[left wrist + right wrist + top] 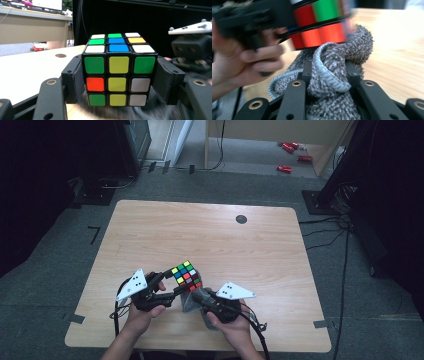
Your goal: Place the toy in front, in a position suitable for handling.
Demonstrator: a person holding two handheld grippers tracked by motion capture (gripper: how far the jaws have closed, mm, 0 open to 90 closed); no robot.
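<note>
At the near edge of the pale wooden table [150, 230], we held the left gripper [167, 287] clamped on a scrambled, multicoloured plastic puzzle cube [119, 71], lifted just above the tabletop. The right gripper [328, 75] was pinched on a bunched grey fleecy microfibre cloth [329, 75], pressed against the cube's underside. We judged the risk to be a slip: a hard rub of the cloth might twist a layer or push the cube out from between the pads, since they bore only on two opposite faces. Beyond, a small dark round disc [241, 219] sat near the far edge.
</note>
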